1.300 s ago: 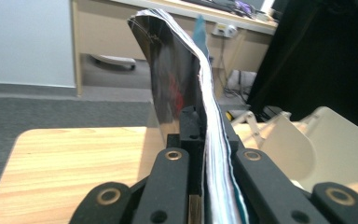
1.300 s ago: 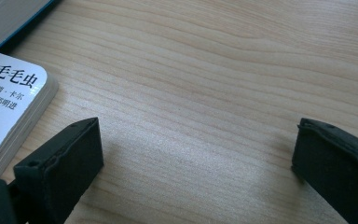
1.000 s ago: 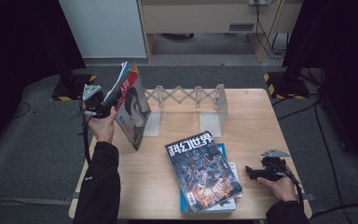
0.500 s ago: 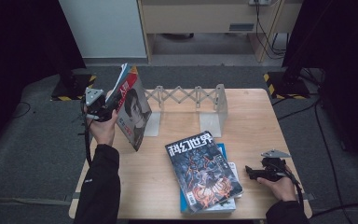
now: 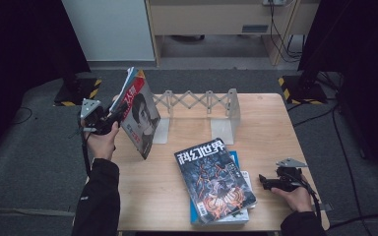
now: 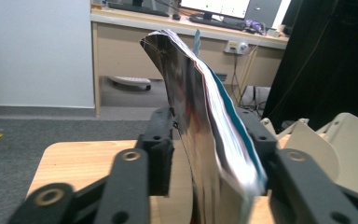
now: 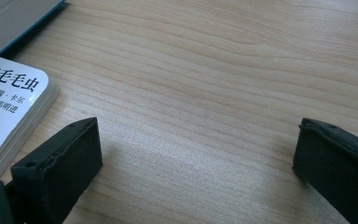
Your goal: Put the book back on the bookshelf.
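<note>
Leaning on the rack [image 5: 199,101]: thin glossy magazines [image 5: 139,115], portrait cover.

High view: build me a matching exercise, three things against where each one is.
Things:
1. Magazine with a face on its cover
2. Dark sci-fi magazine
3. Metal expanding rack

Places:
A. Flat on top of the stack of books
B. Standing along the table's far edge
C. Upright at the table's left, between the left gripper's jaws

Pairs: 1-C, 2-A, 3-B

Magazines [image 5: 139,115], portrait cover, standing tilted at table's left end
</note>
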Motion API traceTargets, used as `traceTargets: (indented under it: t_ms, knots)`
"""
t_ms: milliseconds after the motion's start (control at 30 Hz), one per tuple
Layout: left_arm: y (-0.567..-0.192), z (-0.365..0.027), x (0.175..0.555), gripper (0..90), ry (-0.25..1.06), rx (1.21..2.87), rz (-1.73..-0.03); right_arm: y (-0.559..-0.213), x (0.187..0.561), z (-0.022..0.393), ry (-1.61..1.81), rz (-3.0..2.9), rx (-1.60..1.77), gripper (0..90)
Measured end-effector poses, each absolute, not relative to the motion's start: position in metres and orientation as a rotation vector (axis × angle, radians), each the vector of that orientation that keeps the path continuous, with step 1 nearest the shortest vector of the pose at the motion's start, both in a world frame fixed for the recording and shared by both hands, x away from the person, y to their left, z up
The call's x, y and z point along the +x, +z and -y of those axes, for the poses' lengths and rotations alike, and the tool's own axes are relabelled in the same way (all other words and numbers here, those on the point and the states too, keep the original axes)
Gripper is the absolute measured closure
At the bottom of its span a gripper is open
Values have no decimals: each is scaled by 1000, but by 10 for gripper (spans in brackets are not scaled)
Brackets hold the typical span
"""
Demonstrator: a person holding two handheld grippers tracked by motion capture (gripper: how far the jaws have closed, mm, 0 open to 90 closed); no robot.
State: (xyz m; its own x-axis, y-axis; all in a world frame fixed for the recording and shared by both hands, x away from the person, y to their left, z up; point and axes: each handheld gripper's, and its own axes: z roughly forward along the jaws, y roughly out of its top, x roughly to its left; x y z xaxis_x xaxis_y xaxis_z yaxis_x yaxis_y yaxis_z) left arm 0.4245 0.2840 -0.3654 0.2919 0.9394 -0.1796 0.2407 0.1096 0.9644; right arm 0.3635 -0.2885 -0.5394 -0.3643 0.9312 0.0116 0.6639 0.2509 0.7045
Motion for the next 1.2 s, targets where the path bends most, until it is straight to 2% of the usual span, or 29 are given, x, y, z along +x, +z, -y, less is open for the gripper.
traceTargets:
  t_ms: [167,467,633,967,1033,1100,1200]
  knots:
    - [-371,-293,399,438,744,1373,-1172,-539,364,289,882,-2121,1451,14]
    - [-398,-300,362,330,697,1389,-1164,-540,364,289,880,-2121,1448,12]
    - [-418,-291,347,298,676,1443,-1140,-540,364,289,881,-2121,1448,12]
    - [-458,-267,339,294,599,1579,-1128,-540,364,289,878,-2120,1447,10]
    - [-463,-263,339,263,585,1597,-1130,-540,364,289,879,-2120,1444,12]
    - [-468,-257,339,231,535,1641,-1148,-539,364,288,882,-2117,1447,20]
    - [-474,-249,338,246,501,1678,-1140,-539,362,289,904,-2128,1420,82]
